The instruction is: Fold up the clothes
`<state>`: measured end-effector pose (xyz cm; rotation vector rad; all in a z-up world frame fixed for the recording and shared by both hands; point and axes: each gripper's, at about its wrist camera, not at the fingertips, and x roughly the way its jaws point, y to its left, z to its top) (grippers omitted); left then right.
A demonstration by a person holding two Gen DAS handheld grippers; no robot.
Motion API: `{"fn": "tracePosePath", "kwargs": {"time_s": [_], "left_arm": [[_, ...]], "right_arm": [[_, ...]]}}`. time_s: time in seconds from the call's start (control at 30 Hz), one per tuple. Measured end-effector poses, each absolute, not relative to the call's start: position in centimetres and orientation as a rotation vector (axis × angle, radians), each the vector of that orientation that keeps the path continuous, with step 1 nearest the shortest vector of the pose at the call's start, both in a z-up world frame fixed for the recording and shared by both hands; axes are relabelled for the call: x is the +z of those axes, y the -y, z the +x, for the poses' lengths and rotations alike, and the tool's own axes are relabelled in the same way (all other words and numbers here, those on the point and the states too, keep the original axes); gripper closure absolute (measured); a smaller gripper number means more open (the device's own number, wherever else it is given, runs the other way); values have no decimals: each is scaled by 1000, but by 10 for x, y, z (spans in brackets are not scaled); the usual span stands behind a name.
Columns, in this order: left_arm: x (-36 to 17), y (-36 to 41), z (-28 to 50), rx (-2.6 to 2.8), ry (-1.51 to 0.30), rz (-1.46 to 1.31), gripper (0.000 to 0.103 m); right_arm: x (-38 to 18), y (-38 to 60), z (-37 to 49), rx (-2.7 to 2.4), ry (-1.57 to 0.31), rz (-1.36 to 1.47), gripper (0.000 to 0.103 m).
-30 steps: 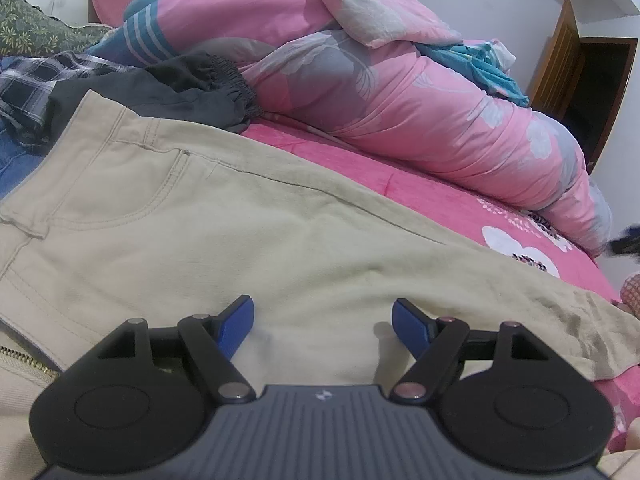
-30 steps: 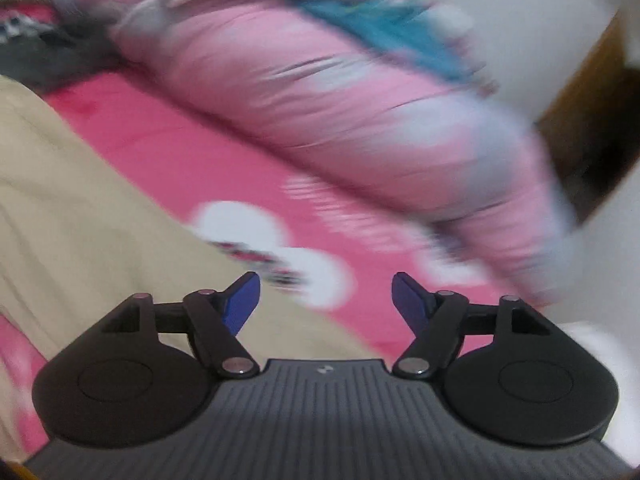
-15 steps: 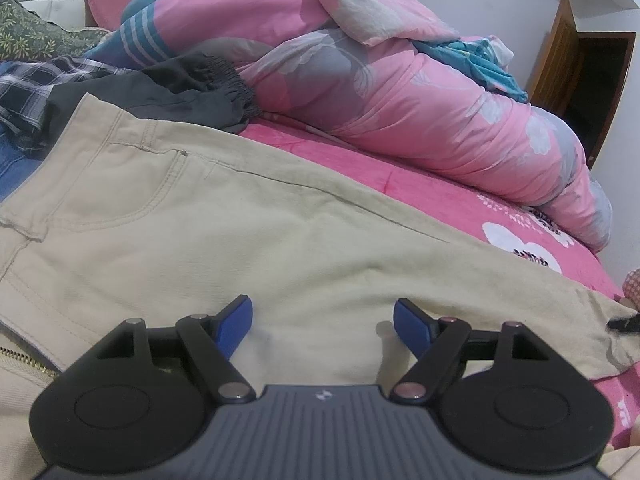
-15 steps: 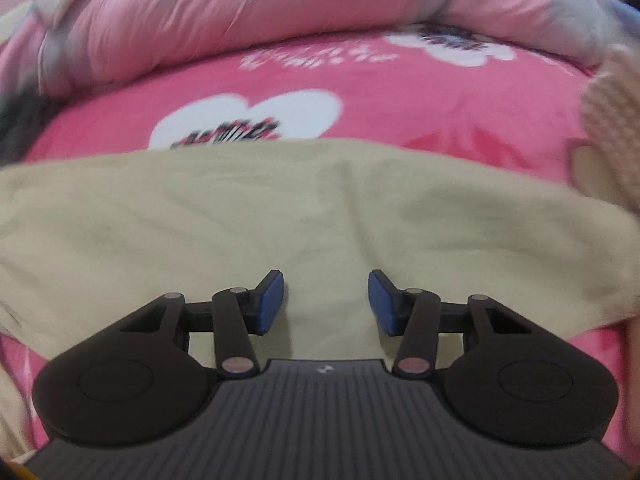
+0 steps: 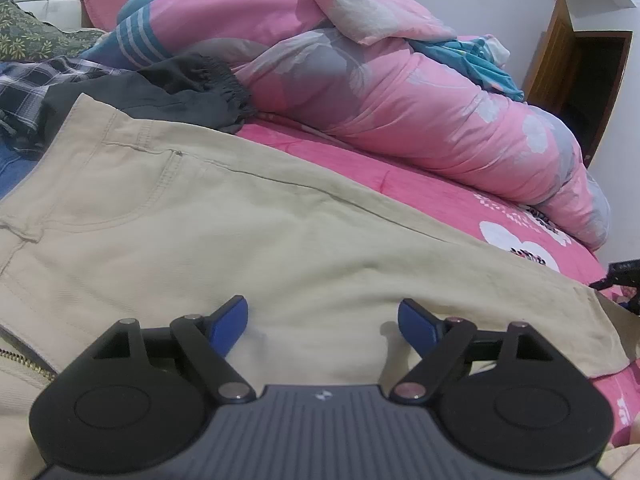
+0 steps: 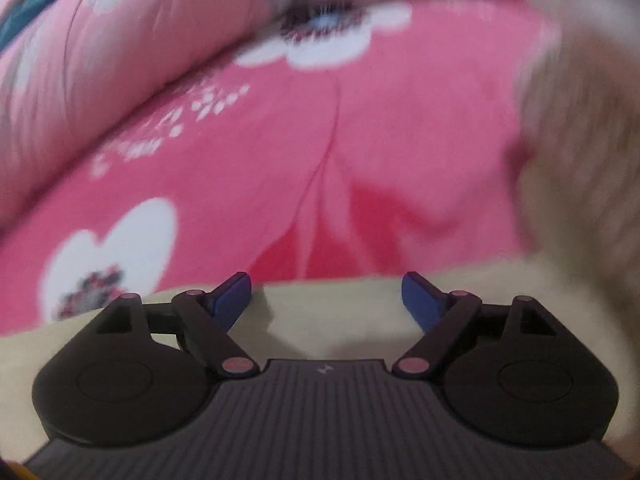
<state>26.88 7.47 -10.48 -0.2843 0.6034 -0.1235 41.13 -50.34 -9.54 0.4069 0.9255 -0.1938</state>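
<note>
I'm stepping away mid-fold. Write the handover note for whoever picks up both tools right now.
Left tool: jaws opening, nothing between them, poised over the thigh area of the beige cotton trousers.
Right tool: jaws opening, empty, at the trousers' hem edge; that view is blurred.
Trousers lie spread flat across the bright pink floral bedsheet, waistband beside the dark grey elastic-waist garment, with the rumpled pink quilt behind.
Done: trousers laid out lengthwise.
Left: grip hem, fold toward waistband, then the other clothes.

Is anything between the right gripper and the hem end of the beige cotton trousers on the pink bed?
Nothing visible. The right gripper, jaws opening and empty, hangs right over the beige cotton trousers hem edge, with only pink floral bedsheet beyond.
</note>
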Motion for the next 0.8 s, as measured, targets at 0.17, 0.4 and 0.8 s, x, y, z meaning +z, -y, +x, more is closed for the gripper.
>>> {"fn": "tracePosePath", "kwargs": {"time_s": [0.17,0.4,0.8], "left_arm": [[-105,-74,269,-122,-603,-283,19],[-104,-73,268,-121,-604,-283,19],[-104,-72,269,-123,-604,-279,18]], "right_arm": [[-81,465,355,-27,-927,326,69],[-73,397,268,140,-983,85,70],[-59,490,368,-210,-790,21,11]]}}
